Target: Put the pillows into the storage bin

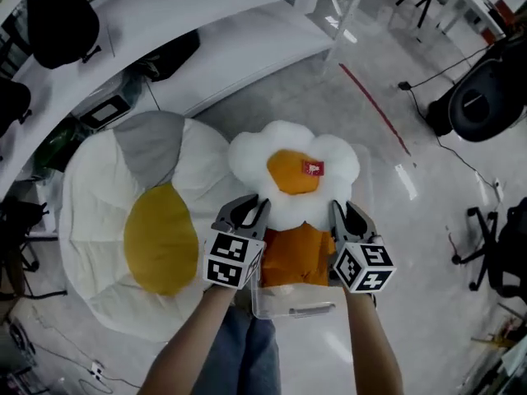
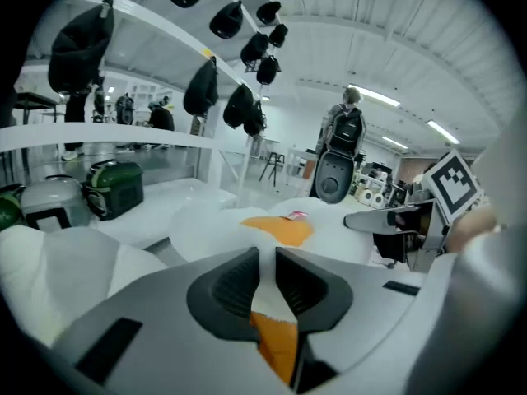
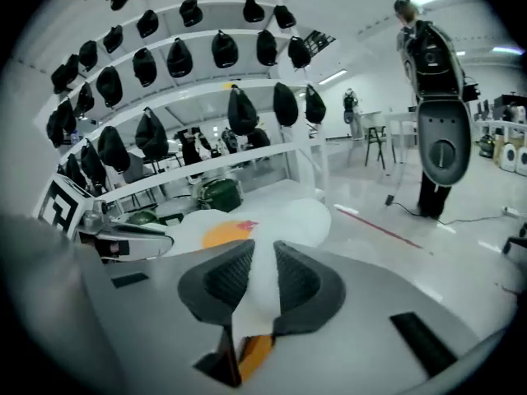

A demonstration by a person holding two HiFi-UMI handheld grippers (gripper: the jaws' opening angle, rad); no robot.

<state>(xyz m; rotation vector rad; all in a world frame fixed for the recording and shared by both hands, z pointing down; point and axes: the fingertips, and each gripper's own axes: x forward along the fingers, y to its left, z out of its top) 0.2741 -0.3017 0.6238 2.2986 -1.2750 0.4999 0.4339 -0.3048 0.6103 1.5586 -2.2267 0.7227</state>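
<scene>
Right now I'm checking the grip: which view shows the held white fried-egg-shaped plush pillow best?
The head view: most of the white fried-egg-shaped plush pillow shows, pinched by left claw and right claw. Each gripper view shows only its near edge between the jaws, yolk beyond.

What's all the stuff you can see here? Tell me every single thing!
egg pillow: one, white with orange yolk and red tag, middle
orange cloth: one piece, under the egg pillow, over the bin; can't tell if it is a separate pillow
storage bin: one, clear, by the person's legs
big cushion: one, white, floor at left
yellow pillow: one, on the big cushion
grey pillow: one, on the big cushion's far side
shelves: white, along the top
black bags: several, at the shelves
red line: one, floor at right
office chair: one, black, right edge
left tongs: grey, shut on the egg pillow
right tongs: grey, shut on the egg pillow
</scene>
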